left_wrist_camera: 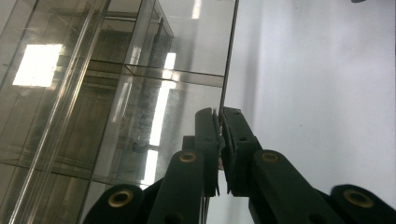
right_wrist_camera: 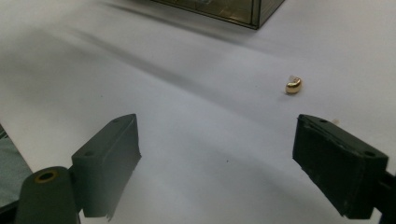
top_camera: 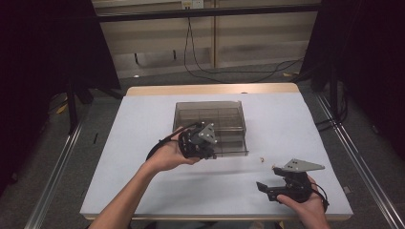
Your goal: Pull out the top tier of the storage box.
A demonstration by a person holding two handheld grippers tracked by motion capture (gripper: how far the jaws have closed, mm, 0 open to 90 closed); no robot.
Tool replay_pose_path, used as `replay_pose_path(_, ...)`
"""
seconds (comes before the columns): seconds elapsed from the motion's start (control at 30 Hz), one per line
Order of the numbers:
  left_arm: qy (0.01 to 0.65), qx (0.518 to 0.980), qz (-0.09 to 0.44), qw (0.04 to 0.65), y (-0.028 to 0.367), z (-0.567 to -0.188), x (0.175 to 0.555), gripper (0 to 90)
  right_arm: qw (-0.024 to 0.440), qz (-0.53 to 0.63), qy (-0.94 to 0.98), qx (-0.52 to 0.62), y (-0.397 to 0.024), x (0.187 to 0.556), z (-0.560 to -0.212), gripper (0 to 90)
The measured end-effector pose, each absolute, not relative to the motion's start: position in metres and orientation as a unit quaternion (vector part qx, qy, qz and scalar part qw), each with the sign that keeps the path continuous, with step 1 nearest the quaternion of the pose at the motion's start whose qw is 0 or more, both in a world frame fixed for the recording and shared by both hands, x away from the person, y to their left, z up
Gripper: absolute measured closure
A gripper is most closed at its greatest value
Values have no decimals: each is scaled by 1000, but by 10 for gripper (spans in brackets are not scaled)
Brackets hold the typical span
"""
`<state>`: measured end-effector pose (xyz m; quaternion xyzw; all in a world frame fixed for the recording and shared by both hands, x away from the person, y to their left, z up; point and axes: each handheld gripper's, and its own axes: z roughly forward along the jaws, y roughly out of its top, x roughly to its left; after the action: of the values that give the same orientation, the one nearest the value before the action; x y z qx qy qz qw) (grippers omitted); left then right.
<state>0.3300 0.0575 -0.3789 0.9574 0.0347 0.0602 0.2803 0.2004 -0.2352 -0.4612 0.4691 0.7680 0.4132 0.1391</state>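
1. Two tongs are seen: the left tongs (left_wrist_camera: 219,140) are pinched on the thin wall of a clear compartment box (top_camera: 210,125) mid-table.
2. The right tongs (right_wrist_camera: 217,172) are held spread near a small gold piece (right_wrist_camera: 293,85).
3. The box is judged light, stiff, slippery; it is best gripped at its rim.

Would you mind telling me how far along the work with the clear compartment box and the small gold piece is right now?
Early stage, it seems. Done: the left gripper is shut on the thin edge of the clear box, which looks like its lid. In hand: the right gripper sits open above the white table. Left: the small gold piece lies untouched ahead of it, outside the box.
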Motion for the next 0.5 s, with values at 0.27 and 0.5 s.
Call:
replay_pose_path(0.27,33,957,59,281,58,-380,328,863,141,416,767,468,-236,200,-461,145)
replay_pose_path(0.5,29,959,56,278,58,-380,326,863,141,416,767,468,-235,200,-461,146)
